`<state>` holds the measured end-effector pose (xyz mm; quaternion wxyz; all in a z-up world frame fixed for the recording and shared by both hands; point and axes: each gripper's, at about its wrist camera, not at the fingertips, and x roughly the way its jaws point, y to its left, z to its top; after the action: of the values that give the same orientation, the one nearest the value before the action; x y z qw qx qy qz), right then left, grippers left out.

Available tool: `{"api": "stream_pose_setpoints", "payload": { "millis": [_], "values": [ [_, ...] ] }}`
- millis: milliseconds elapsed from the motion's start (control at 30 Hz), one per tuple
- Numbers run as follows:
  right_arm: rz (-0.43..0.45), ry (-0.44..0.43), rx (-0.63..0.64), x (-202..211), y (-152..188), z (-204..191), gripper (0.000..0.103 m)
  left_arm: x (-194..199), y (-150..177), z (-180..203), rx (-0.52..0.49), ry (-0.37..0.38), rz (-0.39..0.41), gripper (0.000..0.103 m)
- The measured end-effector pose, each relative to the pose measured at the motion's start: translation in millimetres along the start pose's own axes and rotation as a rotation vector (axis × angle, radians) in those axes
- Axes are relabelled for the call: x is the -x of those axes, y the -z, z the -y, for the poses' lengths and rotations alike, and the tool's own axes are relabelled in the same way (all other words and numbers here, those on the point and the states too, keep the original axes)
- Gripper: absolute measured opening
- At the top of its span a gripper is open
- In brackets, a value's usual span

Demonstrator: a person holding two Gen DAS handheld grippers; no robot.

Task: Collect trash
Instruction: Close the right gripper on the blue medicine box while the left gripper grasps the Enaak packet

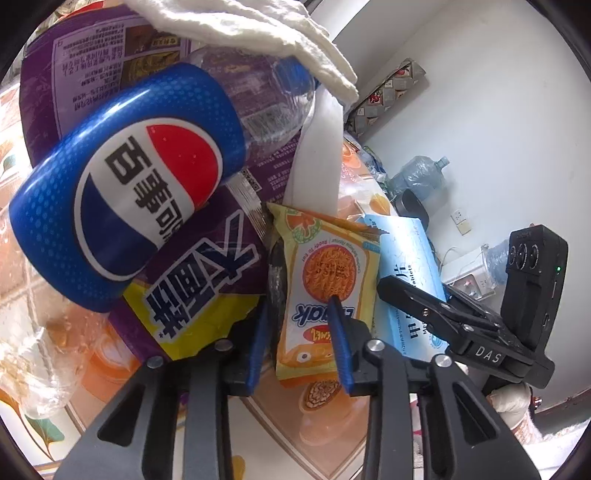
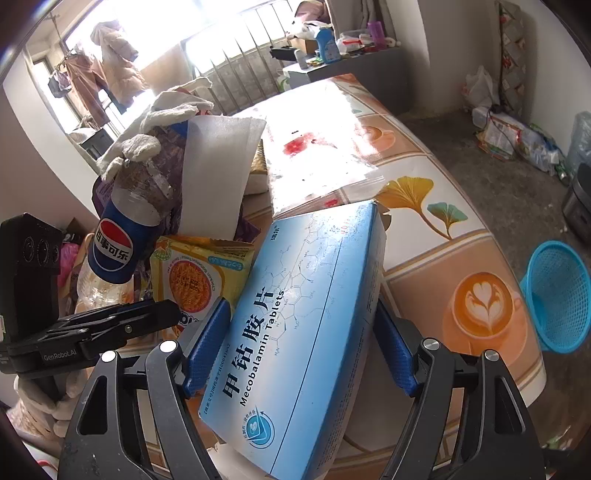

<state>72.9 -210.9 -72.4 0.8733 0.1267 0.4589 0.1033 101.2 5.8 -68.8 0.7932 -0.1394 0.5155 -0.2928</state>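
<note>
A yellow-orange noodle packet stands on edge between the blue pads of my left gripper, which is shut on it. Beside it, a blue Mecobalamin tablet box is tilted up off the table, and my right gripper is shut on its two long sides. In the left wrist view the box sits just right of the packet. The right wrist view shows the packet left of the box. A Pepsi bottle leans on a purple snack bag.
A white cloth and a foam sheet top the trash pile. A clear plastic bag with a red stain lies on the patterned table. A blue mesh basket stands on the floor past the table's right edge.
</note>
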Motion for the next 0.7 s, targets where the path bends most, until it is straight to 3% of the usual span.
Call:
{"api": "stream_pose_setpoints", "payload": {
  "millis": [133, 200, 233, 333, 500, 600, 667, 700],
  "values": [
    [0.008, -0.002, -0.001, 1.3, -0.2, -1.0, 0.070, 7.8, -2.6, -1.6, 0.007, 0.069, 0.030, 0.020],
    [0.010, -0.015, -0.007, 2.8, 0.1, 0.0, 0.069, 13.3, -1.9, -1.6, 0.004, 0.077, 0.039, 0.012],
    [0.026, -0.039, -0.014, 6.4, -0.2, 0.9, 0.057, 15.8, -0.8, -0.6, 0.002, 0.067, 0.040, 0.010],
    [0.034, -0.060, -0.028, 12.4, -2.6, 3.0, 0.051, 20.1, 2.6, 3.8, -0.006, 0.048, 0.047, 0.005],
    [0.019, -0.094, -0.096, 14.4, 0.0, 14.8, 0.051, 25.9, 7.0, 19.4, -0.048, 0.021, 0.076, 0.001],
    [0.015, -0.125, -0.154, 18.4, 0.9, 21.4, 0.053, 27.0, 10.0, 28.4, -0.084, -0.037, 0.078, 0.001],
    [-0.002, -0.138, -0.170, 18.7, 2.0, 21.2, 0.060, 22.5, 10.3, 32.0, -0.094, -0.062, 0.070, 0.001],
    [-0.007, -0.123, -0.161, 18.8, 2.0, 19.9, 0.069, 19.0, 10.1, 34.1, -0.094, -0.075, 0.064, 0.001]
  ]
}}
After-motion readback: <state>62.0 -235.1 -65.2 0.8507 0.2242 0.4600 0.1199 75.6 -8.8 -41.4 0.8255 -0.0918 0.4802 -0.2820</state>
